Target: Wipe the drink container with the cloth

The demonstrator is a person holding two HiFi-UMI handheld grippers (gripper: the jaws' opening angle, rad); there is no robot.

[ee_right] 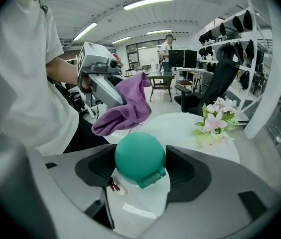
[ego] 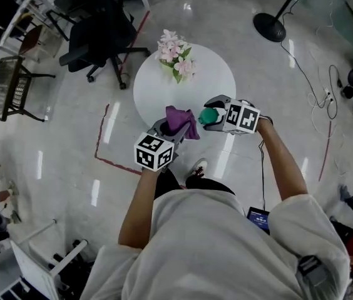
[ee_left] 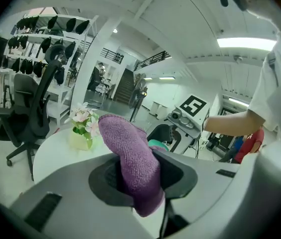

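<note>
Drink container [ee_right: 139, 158], with its round green cap toward the camera, sits clamped between the jaws of the right tool [ee_right: 140, 166], both pads pressing the cap's sides. It is held up above the near edge of the round white counter [ego: 217, 80]. What is inside it cannot be seen. Toward the counter's far side stands a small pale vase [ee_left: 80, 139] holding pink and white flowers [ego: 176, 54]. The left tool [ee_left: 141, 177] is closed on a purple cloth [ee_left: 130, 153], which bunches up out of the jaws. The cloth hangs just beside the green cap, on its left, a little apart from it.
</note>
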